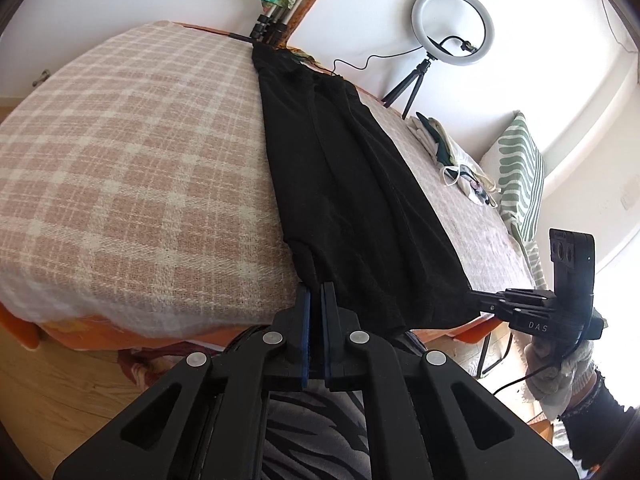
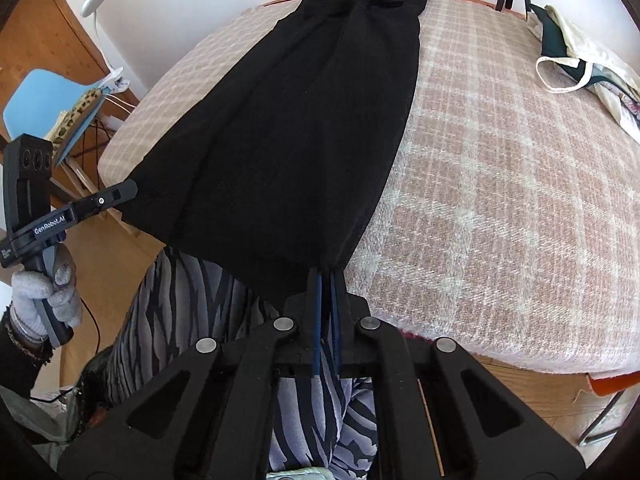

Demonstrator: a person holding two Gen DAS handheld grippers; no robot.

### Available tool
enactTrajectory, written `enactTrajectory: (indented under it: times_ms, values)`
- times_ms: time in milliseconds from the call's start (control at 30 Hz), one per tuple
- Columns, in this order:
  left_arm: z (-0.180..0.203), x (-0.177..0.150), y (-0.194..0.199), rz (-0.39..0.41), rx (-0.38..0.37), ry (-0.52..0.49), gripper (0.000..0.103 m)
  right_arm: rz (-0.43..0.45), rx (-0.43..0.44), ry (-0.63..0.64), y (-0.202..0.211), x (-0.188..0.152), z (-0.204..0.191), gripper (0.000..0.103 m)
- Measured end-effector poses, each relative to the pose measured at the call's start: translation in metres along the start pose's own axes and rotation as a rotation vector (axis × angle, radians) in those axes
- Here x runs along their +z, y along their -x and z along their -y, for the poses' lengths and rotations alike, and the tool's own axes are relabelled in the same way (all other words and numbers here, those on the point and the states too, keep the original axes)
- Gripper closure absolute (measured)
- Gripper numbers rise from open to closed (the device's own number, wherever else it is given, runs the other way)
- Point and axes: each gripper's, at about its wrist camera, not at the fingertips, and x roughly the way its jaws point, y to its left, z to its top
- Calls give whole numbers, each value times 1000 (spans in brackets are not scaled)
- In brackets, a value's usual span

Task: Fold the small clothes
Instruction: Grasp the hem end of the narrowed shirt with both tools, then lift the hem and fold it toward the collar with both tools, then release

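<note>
Both claws are clamped on the near hem of the black garment (image 2: pixel 288 120): my left gripper (image 1: pixel 316 292) pinches one near corner, my right gripper (image 2: pixel 326 274) the other, pads pressed together with only cloth between them. From the right wrist view the left gripper (image 2: pixel 128 192) shows at the far corner of that same edge, my gloved hand (image 2: pixel 48 292) around its handle.

Location: the garment lies lengthwise on the checked blanket (image 1: pixel 132 152), its far end reaching the far edge of the surface, its near hem overhanging toward my striped trousers (image 2: pixel 192 292).

Handling, as judged: thin, soft knit, light, limp, no stiffness of its own. It sags between the two grips and would likely drag on the coarse blanket rather than slide. Not fragile, though the weave could snag. Corners are the sound hold; an unsupported middle would droop and crease.

Other clothes (image 2: pixel 580 64) lie in a pile well apart, at the far right.
</note>
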Motion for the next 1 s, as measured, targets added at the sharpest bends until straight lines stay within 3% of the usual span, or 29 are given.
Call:
enactTrajectory:
  times_ms: [100, 200, 267, 300, 333, 367, 400, 533, 700, 1000]
  values:
    - [1, 1, 3, 3, -8, 0, 100, 42, -57, 30, 12, 3, -5, 91]
    - [1, 2, 3, 6, -5, -4, 100, 60, -60, 47, 18, 8, -10, 84]
    - [0, 1, 2, -9, -11, 6, 99, 63, -72, 44, 17, 8, -9, 66]
    - [-1, 1, 1, -19, -18, 13, 94, 66, -73, 37, 16, 8, -6, 65]
    - [-3, 0, 1, -27, -20, 22, 89, 60, -67, 24, 14, 9, -2, 64]
    - [-5, 0, 2, -35, -8, 36, 76, 50, -49, -1, 13, 8, 4, 64]
    - [-8, -1, 3, -39, -4, 49, 70, 39, -22, -32, 12, 8, 10, 64]
    - [-16, -2, 11, -34, -22, 68, 70, 23, 66, -124, 15, -1, 29, 64]
    - [-25, 1, 8, -86, -67, 115, 70, -20, 197, -223, 18, -15, 46, 64]
    - [-19, -1, -7, -157, -130, 122, 70, -62, 308, -313, -10, -16, 53, 64]
